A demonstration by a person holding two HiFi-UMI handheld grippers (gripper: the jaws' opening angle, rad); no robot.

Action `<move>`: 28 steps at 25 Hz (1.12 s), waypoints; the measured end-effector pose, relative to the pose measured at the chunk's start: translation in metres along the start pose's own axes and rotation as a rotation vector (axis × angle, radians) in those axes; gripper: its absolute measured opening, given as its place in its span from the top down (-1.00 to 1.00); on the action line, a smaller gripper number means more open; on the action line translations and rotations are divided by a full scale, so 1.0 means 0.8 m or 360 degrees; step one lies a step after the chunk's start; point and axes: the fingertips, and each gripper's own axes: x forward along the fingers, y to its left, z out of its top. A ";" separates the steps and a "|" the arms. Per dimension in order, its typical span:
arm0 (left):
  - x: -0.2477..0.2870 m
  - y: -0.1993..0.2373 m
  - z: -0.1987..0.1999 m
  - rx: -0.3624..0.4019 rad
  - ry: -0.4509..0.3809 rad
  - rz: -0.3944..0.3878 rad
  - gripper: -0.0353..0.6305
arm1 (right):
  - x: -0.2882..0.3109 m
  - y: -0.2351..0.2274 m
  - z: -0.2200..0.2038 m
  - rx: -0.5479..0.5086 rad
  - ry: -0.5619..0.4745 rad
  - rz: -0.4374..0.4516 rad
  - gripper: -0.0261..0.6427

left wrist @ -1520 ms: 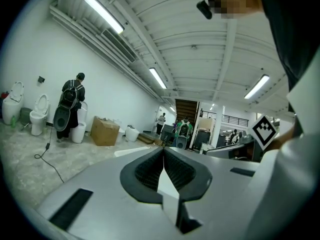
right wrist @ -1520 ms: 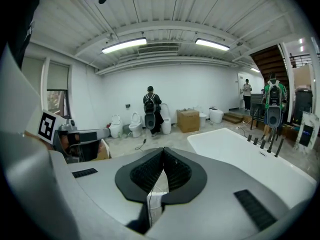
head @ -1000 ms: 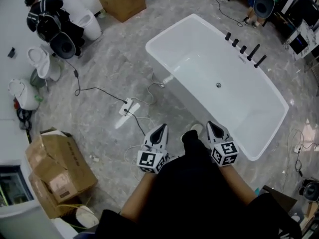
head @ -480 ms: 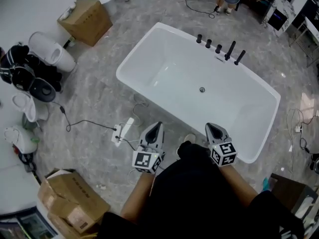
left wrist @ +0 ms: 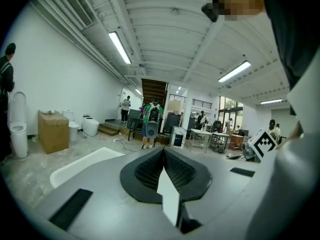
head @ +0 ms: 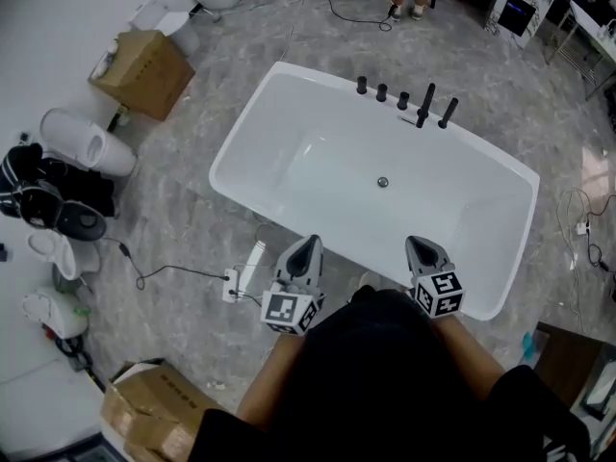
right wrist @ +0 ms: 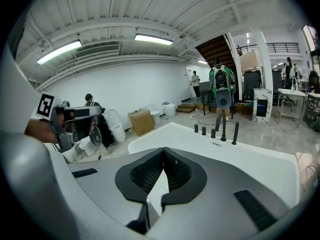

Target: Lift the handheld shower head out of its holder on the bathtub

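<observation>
shower head [head: 449, 112]: one, upright in its holder, rightmost of five black fittings on the bathtub's [head: 491, 152] far rim | left gripper [head: 309, 243], right gripper [head: 419, 243]: near side, fingers pressed together, empty | floor [head: 192, 229]: two cardboard boxes [head: 142, 70] at left

Fittings [head: 404, 100] on far rim of bathtub [head: 289, 176], carton [head: 144, 70] at left

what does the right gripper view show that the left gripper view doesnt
Only the right gripper view shows the row of black fittings on the far rim of the bathtub, and the left gripper's marker cube. Only the left gripper view shows the right gripper's marker cube. Both show the tub, a cardboard box and their own jaws shut, empty.
</observation>
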 end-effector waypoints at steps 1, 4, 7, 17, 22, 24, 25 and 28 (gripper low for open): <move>0.010 -0.002 0.000 0.0001 0.0006 -0.0020 0.88 | 0.002 -0.006 0.005 -0.0007 -0.0014 -0.0014 0.93; 0.040 -0.011 -0.003 0.0015 0.0038 -0.0090 0.88 | 0.009 -0.029 0.016 -0.0007 -0.0051 -0.0065 0.93; 0.066 -0.019 -0.003 0.0019 0.0063 -0.0137 0.88 | 0.014 -0.055 0.018 0.0032 -0.0067 -0.0134 0.93; 0.120 -0.015 -0.014 -0.0051 0.0144 -0.0328 0.88 | 0.031 -0.134 0.039 0.0158 -0.0097 -0.0427 0.92; 0.151 -0.031 -0.019 -0.0077 0.0209 -0.0486 0.88 | 0.037 -0.175 0.057 0.0294 -0.0135 -0.0531 0.92; 0.164 -0.036 -0.015 -0.0065 0.0209 -0.0540 0.88 | 0.041 -0.185 0.069 0.0300 -0.0156 -0.0567 0.92; 0.171 -0.038 -0.012 -0.0060 0.0203 -0.0562 0.88 | 0.045 -0.191 0.075 0.0295 -0.0164 -0.0580 0.92; 0.190 -0.042 -0.003 -0.0045 0.0185 -0.0613 0.88 | 0.060 -0.207 0.087 0.0277 -0.0169 -0.0601 0.92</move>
